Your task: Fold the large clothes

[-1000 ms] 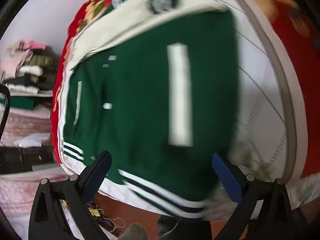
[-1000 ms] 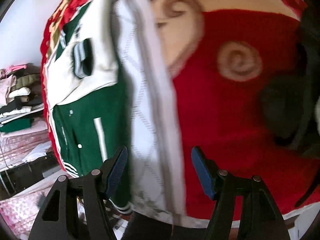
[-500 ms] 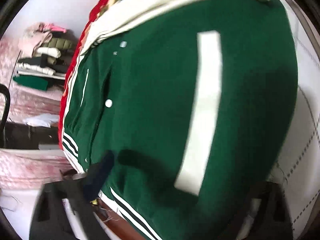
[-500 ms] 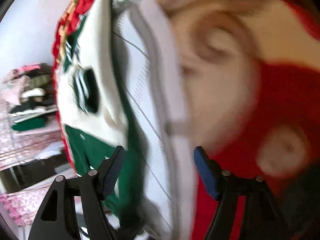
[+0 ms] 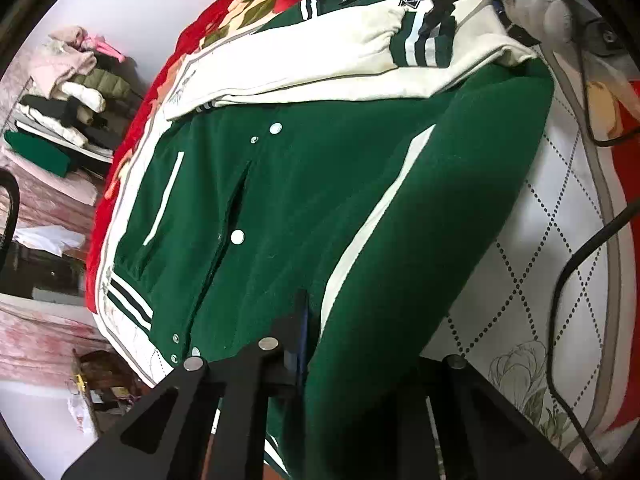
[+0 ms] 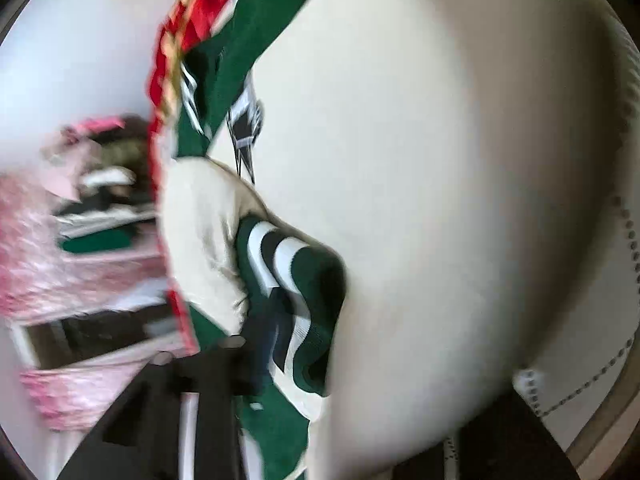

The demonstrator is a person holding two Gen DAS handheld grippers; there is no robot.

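One green jacket [image 5: 288, 208], two cream sleeves, both grippers pinching it.

A bedroom in a home was indicated. A bed [image 5: 568, 264] was seen, covered by a white quilted mat with a dotted diamond pattern and a printed flower, laid over a red floral blanket [image 5: 240, 4]. At the left, a shelf [image 5: 60, 128] against a plain white wall was stacked with folded clothes: pink, olive, white, black and green pieces. Pink patterned fabric [image 5: 36, 344] was draped below it. A green and cream jacket [image 5: 320, 200] was spread out on the bed. The same stacked clothes [image 6: 100, 184] were shown, blurred, in the right wrist view.
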